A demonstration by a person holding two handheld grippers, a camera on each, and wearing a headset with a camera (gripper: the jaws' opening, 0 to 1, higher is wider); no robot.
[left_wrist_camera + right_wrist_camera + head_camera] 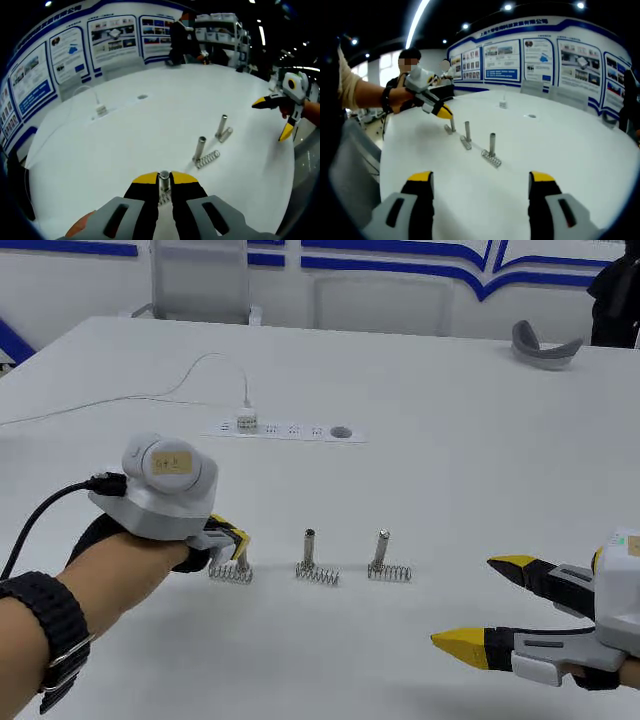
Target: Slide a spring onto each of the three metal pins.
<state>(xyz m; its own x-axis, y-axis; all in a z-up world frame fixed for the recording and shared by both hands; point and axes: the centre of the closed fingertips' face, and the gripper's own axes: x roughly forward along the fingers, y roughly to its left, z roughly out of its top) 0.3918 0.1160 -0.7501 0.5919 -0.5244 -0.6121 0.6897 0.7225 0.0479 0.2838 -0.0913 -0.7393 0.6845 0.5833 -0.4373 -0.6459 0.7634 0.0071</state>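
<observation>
- Left gripper [236, 543]: jaws closed on the left pin [164, 181], which is stood upright on the white table [450, 440]
- Right gripper [480, 601]: jaws spread wide, nothing gripped, held above the table well right of the pins
- Middle pin [309, 545], right pin [381, 546]: stood upright
- Left spring [230, 573], middle spring [317, 574], right spring [389, 572]: each laid flat at its pin's foot

On the table [450, 490], three pins [309, 545] in a row; springs [318, 574] before them
</observation>
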